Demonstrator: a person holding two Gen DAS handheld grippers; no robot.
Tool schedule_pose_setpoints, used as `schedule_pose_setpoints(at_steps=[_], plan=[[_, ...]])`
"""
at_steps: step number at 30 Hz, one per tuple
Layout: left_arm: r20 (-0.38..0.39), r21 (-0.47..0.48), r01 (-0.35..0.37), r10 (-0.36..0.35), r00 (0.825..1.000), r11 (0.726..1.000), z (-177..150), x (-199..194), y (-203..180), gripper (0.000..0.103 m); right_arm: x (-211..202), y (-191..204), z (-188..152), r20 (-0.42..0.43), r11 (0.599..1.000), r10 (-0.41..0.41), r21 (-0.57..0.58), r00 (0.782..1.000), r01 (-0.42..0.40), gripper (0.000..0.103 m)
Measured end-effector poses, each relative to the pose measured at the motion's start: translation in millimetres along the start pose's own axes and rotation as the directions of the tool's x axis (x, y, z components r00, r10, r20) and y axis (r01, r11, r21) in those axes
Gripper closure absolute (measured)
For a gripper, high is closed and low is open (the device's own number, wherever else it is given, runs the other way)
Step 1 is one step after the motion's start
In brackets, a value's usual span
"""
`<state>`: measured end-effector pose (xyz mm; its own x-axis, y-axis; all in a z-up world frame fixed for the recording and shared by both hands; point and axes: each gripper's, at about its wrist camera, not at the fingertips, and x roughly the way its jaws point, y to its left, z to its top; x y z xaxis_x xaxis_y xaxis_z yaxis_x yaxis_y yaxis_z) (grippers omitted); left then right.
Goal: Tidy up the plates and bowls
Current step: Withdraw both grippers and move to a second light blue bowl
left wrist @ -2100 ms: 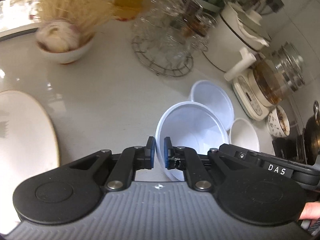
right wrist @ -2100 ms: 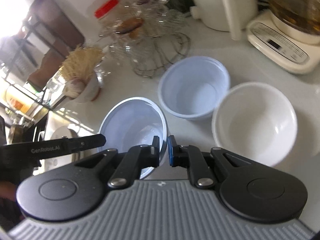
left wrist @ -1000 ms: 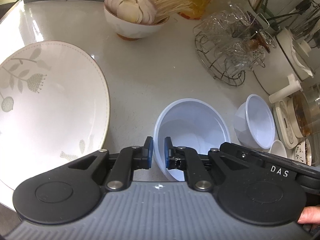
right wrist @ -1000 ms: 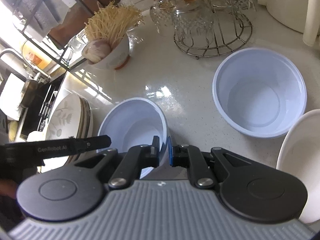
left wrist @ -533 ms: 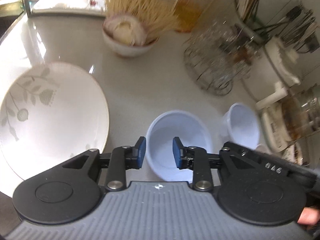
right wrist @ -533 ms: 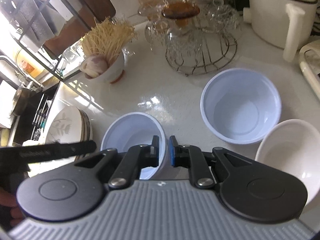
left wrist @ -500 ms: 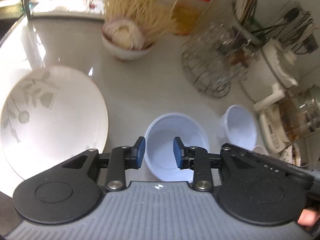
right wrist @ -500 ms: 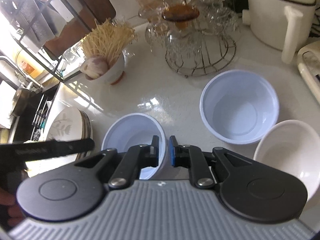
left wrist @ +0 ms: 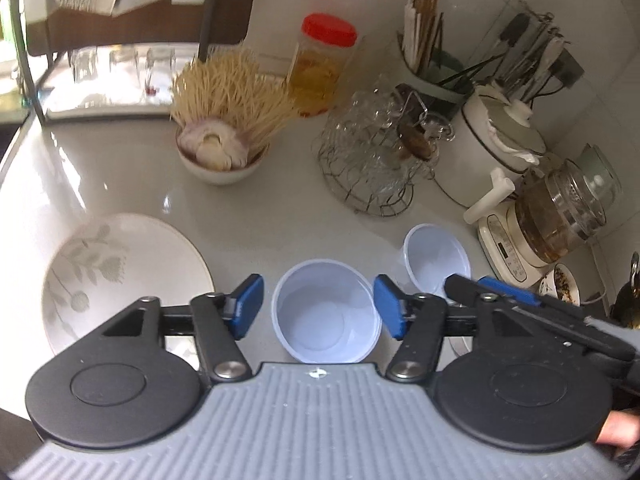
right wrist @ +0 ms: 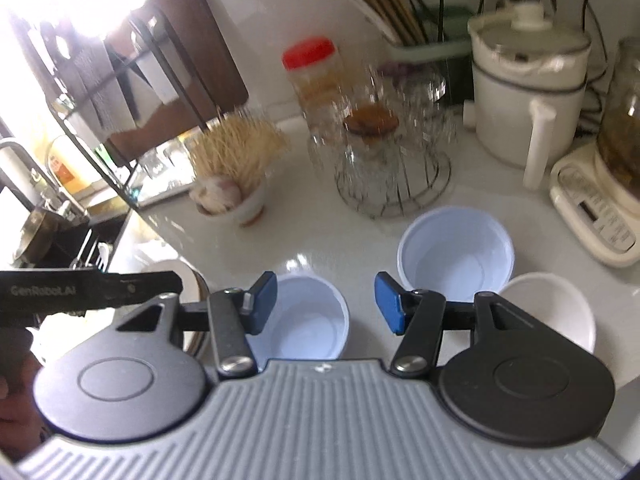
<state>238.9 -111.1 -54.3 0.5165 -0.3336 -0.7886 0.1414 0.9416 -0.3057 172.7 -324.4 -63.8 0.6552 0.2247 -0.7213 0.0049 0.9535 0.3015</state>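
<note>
A pale blue plastic bowl (left wrist: 326,316) stands upright on the white counter, also in the right wrist view (right wrist: 304,320). My left gripper (left wrist: 318,310) is open above it, jaws wide on either side, not touching. My right gripper (right wrist: 326,302) is open too, above the bowl's right edge. A second blue bowl (right wrist: 456,254) (left wrist: 436,258) stands further right, with a white bowl (right wrist: 554,308) beside it. A leaf-patterned plate stack (left wrist: 120,276) lies to the left.
A bowl of garlic and noodles (left wrist: 220,152), a wire rack of glasses (left wrist: 376,164), a red-lidded jar (left wrist: 320,68), a white cooker (left wrist: 496,148), a glass kettle (left wrist: 560,208) and utensil holders line the back. A sink rack (right wrist: 52,208) is at far left.
Both grippers opened and let go of the blue bowl, which now stands on the counter beside the plates. Both grippers pulled back and up.
</note>
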Motion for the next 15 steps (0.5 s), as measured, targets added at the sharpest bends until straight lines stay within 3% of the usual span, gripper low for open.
schedule_pose_setpoints(at_steps=[5,8,15], plan=[[0.039,0.068,0.014,-0.016,0.999,0.998,6.5,-19.4,0.3,0.019,-21.9,16.4,3.6,0.063,1.000,-0.028,-0.012,0.998,0.029,0.046],[0.065,0.103,0.025,-0.032,0.997,0.994,10.1,-30.1,2.3,0.015,-33.5,28.9,1.8,0.104,0.997,-0.074,-0.001,0.992,0.074,0.037],[0.071,0.209,0.028,-0.044,0.997,0.978,11.6,-42.8,2.4,0.009,-52.6,47.6,-11.1,0.160,0.991,-0.135,0.016,0.978,0.134,0.036]])
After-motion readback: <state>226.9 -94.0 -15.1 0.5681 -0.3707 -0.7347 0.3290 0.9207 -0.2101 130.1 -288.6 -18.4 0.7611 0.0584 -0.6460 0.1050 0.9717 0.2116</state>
